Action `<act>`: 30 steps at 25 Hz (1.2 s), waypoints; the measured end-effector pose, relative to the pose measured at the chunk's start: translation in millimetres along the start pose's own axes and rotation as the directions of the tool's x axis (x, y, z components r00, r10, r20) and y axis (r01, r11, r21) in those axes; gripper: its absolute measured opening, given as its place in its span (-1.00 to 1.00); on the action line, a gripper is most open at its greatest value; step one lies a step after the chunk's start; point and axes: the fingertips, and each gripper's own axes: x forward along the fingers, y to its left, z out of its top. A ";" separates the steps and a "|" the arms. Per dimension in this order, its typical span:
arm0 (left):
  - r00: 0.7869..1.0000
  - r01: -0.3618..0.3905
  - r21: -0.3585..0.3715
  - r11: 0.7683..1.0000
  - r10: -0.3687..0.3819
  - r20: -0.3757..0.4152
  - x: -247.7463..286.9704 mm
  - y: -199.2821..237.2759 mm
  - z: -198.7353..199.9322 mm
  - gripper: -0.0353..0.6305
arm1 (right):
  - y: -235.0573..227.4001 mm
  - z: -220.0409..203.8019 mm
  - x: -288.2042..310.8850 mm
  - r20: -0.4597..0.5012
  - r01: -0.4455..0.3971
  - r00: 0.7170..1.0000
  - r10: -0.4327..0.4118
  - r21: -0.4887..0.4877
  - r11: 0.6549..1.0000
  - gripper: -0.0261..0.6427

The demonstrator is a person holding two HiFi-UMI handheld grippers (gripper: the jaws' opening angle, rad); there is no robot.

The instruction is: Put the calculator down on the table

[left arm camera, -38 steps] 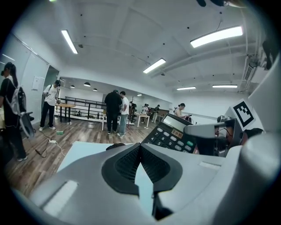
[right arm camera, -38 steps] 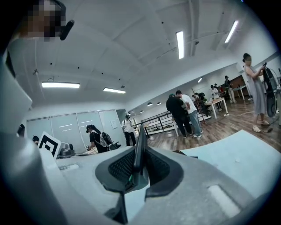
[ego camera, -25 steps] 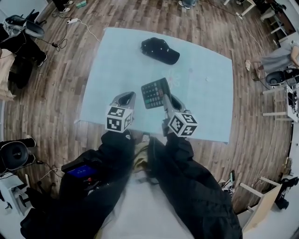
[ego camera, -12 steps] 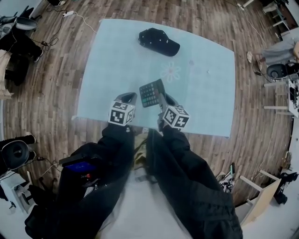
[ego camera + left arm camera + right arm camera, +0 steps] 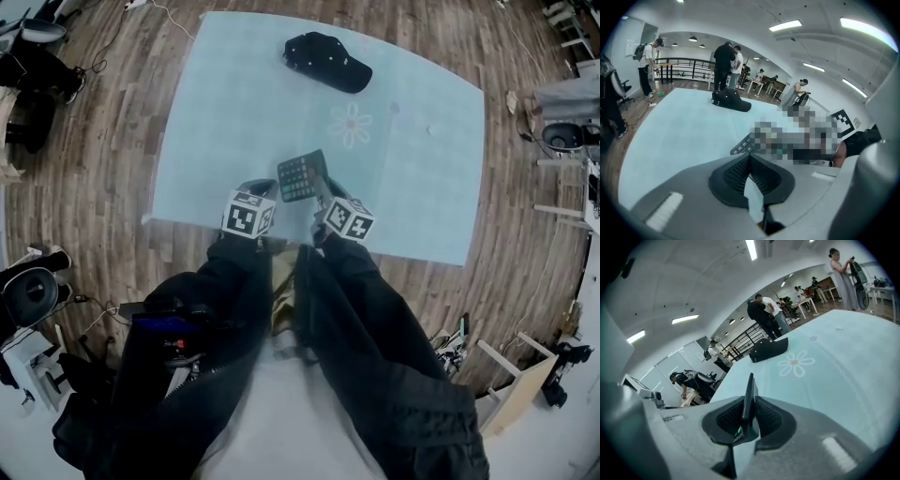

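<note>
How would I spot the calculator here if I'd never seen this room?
Find the pale blue table on the wooden floor. Near its front edge, the right gripper pinches a flat dark slab, the calculator. Unlike the rounded black cap at the far side, it is covered in rows of small keys.

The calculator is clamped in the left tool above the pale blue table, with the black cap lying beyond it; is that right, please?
Not quite: the right tool clamps the calculator, as the right gripper view shows. It is above the pale blue table, with the black cap beyond.
</note>
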 end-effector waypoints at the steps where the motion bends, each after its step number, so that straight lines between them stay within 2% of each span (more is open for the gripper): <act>1: 1.000 0.001 -0.006 1.000 -0.001 -0.009 2.0 0.0 -3.5 -0.89 | -4.2 -2.9 3.1 -0.002 0.007 1.000 -0.007 0.006 1.000 -0.76; 7: 0.999 0.008 -0.029 1.000 -0.010 -0.039 5.6 1.1 -17.1 -0.89 | -27.4 -25.0 21.1 -0.027 0.056 0.998 -0.054 0.061 0.997 -0.76; 11: 0.999 0.000 -0.039 0.999 -0.002 -0.042 5.9 5.7 -20.5 -0.89 | -33.5 -35.9 22.8 -0.054 0.067 0.996 -0.065 0.044 0.997 -0.76; 20: 0.999 -0.006 -0.051 0.999 0.004 -0.052 4.5 6.1 -27.7 -0.89 | -53.0 -77.4 18.9 -0.185 0.106 0.979 -0.090 0.075 0.992 -0.71; 30: 0.999 -0.029 -0.066 0.997 0.026 -0.048 0.3 11.2 -33.1 -0.89 | -67.8 -85.9 25.5 -0.230 0.112 0.970 -0.078 0.141 0.984 -0.67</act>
